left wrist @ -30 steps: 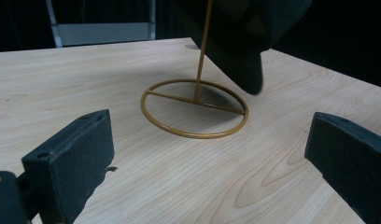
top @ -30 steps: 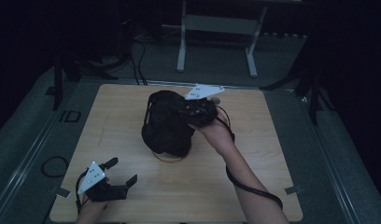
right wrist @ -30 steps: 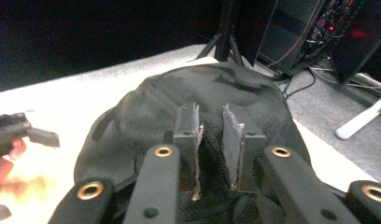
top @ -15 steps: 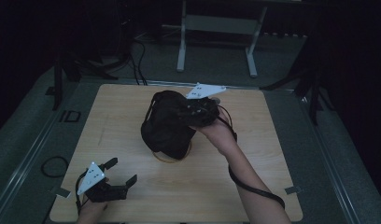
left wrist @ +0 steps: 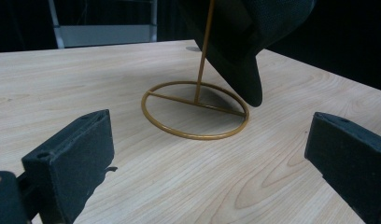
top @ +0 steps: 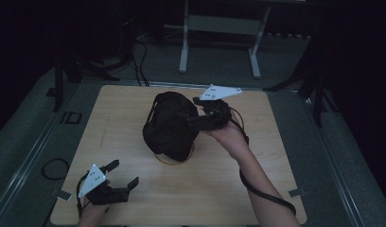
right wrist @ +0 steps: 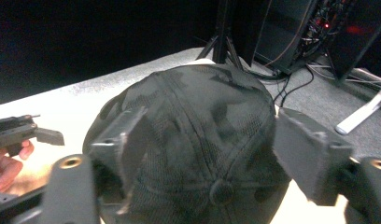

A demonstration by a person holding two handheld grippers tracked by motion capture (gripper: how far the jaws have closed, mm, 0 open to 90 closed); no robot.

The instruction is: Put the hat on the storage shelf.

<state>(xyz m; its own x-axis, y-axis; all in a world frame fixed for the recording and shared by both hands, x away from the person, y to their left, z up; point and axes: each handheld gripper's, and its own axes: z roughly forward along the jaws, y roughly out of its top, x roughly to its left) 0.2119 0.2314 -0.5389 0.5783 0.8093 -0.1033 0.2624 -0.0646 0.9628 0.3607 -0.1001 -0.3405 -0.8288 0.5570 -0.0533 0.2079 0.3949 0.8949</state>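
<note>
Cap point(top: 170, 125) rests on gold stand point(left wrist: 195, 109). Right gripper point(top: 200, 120) jaws have just been opening, now apart around cap crown; left gripper point(top: 120, 177) jaws open, empty.

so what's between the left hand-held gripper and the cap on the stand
Bare wooden table. In the high view nothing lies between the left hand-held gripper and the cap; the left gripper view shows the stand's gold ring base ahead.

The cap point(right wrist: 198, 140) is dark cloth, a matt woven mesh with a faint camouflage pattern and a cloth-covered button on top. Its stand point(left wrist: 195, 109) is thin metal wire with a smooth, golden, slightly glossy finish. The worktop point(top: 134, 118) is pale wood with visible grain, smooth and matt.
</note>
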